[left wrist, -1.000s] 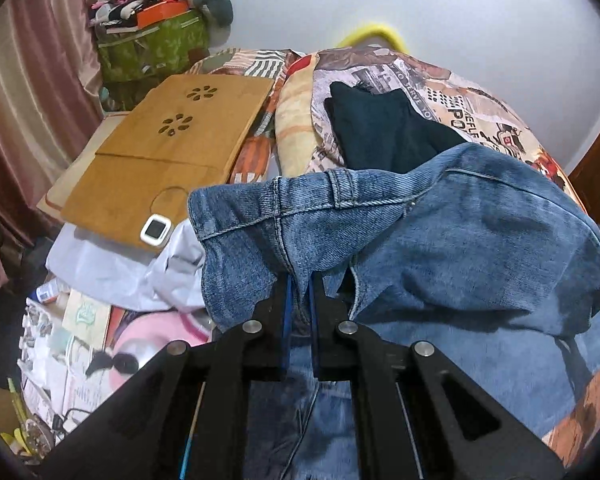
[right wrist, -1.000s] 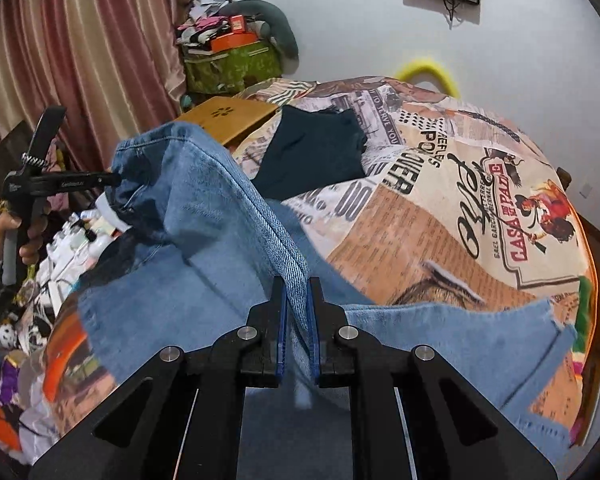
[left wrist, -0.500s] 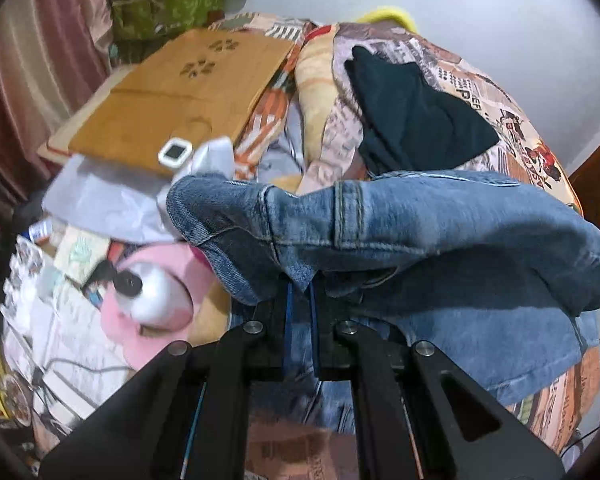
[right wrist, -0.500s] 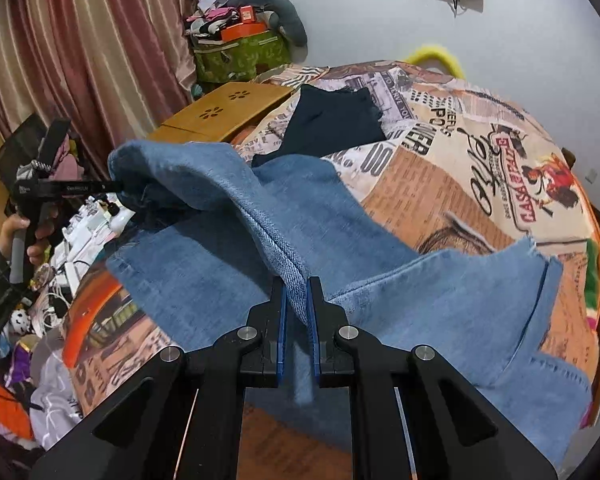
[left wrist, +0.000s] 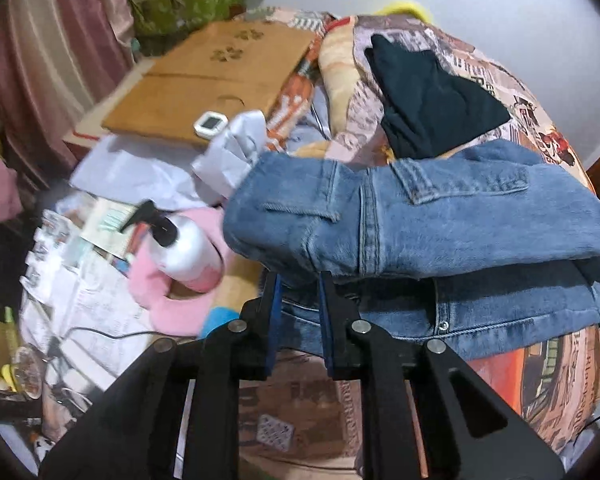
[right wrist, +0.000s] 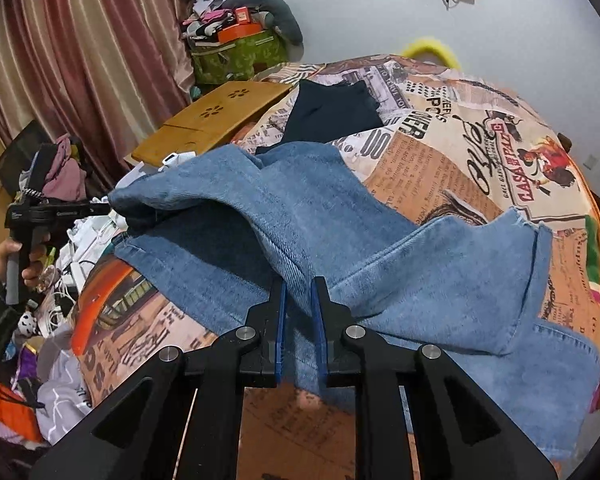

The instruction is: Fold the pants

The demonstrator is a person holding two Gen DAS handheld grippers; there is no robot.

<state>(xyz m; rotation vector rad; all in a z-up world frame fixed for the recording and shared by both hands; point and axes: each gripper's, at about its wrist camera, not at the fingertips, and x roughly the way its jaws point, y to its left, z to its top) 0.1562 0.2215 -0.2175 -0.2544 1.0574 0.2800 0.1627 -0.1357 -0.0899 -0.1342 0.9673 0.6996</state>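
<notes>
Denim pants [right wrist: 312, 216]: blue, lying partly doubled on the bed [right wrist: 480, 152], upper layer draped over lower layer.

Long axis: runs from the waistband end, at the bed's edge toward the cluttered floor, across to the frayed hem end [right wrist: 528, 224] further onto the printed cover. In the left wrist view the belt loops and back seam of the pants [left wrist: 400, 216] sit directly ahead of the gripper, with the lower waistband and its rivet just beneath.

Left gripper [left wrist: 298, 280]: at the waistband end, jaws narrowly apart with the folded denim edge at their tips; whether they pinch it I cannot tell. Seen from the right wrist view, the left gripper [right wrist: 100, 210] meets the raised corner of the fold, which stands clear of the lower layer.

Right gripper [right wrist: 299, 284]: at the mid-length side seam, jaws narrow with a ridge of denim passing between them; grip appears held.

Governing relation: the raised fold lies ahead of both grippers and must, by my judgement, travel across the short axis to lie flat on the lower layer. Left gripper is nearer the waistband, right nearer the hem.

Adjacent item: dark garment [right wrist: 332, 110], beyond the pants, just touching their far edge.
</notes>
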